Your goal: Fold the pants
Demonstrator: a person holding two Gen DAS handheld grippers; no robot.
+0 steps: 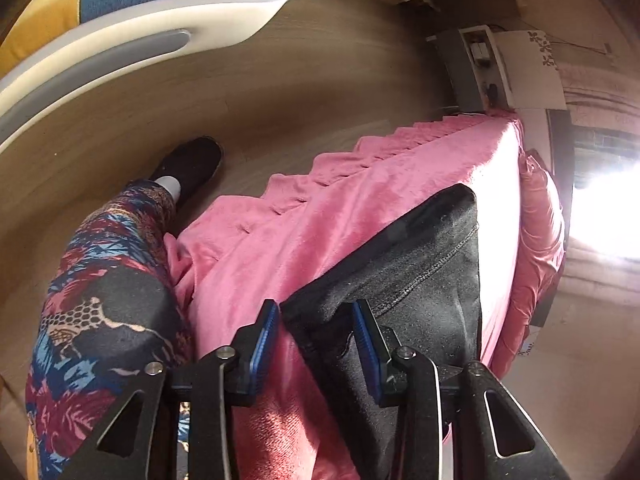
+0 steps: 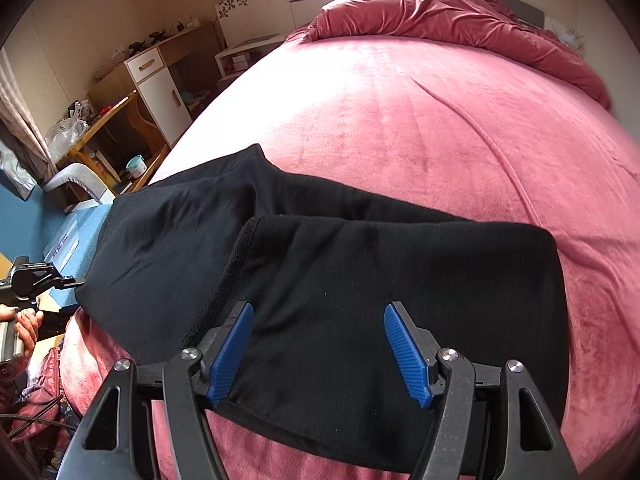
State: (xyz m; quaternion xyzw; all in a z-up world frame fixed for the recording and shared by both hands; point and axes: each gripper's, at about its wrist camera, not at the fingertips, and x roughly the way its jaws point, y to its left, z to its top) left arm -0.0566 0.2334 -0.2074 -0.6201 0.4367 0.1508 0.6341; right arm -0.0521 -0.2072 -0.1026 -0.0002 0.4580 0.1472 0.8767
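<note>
Black pants lie on a bed under a pink velvet cover, folded over so one layer rests on another. My right gripper is open just above the folded part near the bed's front edge, holding nothing. In the left wrist view the pants reach the bed's side edge. My left gripper is open with the corner of the pants between its blue pads, not clamped. The left gripper also shows at the pants' left end in the right wrist view.
The person's patterned leg and black shoe stand on the wood floor beside the bed. A rumpled red duvet lies at the head. A desk and white cabinet stand left of the bed.
</note>
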